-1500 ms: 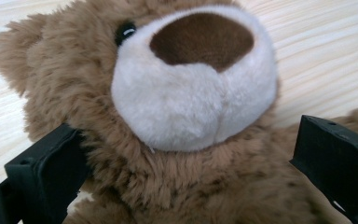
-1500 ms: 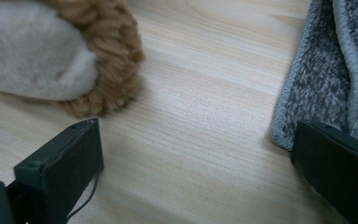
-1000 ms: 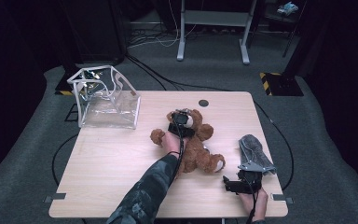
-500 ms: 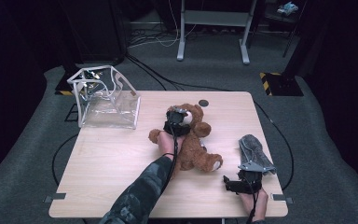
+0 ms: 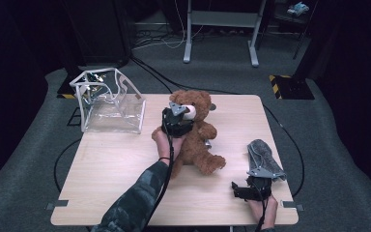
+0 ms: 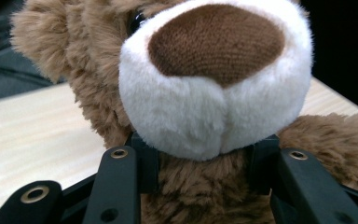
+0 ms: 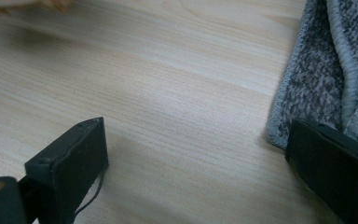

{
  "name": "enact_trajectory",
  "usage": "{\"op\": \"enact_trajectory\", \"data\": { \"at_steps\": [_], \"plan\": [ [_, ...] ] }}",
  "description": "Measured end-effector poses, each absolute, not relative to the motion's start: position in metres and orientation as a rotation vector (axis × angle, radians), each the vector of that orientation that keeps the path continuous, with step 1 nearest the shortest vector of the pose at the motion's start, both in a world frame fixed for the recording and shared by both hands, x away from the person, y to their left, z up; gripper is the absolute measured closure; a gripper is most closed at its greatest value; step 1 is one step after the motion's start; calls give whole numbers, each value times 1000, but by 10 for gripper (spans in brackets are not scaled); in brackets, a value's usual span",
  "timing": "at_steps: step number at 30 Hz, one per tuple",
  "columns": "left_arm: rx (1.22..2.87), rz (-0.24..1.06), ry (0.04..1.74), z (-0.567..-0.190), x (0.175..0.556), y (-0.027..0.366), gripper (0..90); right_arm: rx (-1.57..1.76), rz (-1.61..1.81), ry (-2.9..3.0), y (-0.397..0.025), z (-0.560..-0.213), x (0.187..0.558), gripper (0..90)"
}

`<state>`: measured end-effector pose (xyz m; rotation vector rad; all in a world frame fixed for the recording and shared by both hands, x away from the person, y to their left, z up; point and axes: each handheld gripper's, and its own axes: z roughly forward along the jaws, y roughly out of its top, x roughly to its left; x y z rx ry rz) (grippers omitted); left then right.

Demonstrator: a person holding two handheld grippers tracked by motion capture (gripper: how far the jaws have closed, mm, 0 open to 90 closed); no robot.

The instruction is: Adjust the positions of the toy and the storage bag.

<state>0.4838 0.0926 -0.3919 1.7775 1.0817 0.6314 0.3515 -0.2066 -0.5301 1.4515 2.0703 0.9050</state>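
High view: left gripper (image 5: 176, 121) jaws clamped on upright teddy bear (image 5: 198, 133), forearm outstretched.

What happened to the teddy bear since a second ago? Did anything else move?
The left gripper has its jaws around the teddy bear at the neck, just under the muzzle, and has raised it from lying on the table to sitting up, head a little farther from the person. The right gripper stayed open near the table's front edge beside the grey cloth. The clear bag did not move either.
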Motion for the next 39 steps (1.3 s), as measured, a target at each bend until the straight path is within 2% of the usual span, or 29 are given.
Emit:
{"op": "enact_trajectory", "data": {
  "at_steps": [6, 18, 39],
  "plan": [
    [1734, 650, 1001, -373, 474, 106, 569, 1453, 904, 2073, -206, -530, 352, 46],
    [1705, 686, 961, -344, 462, 143, 567, 1457, 904, 2069, -206, -530, 352, 48],
    [1737, 678, 1041, -334, 443, 238, 559, 1451, 894, 2075, -207, -530, 352, 49]
  ]
}}
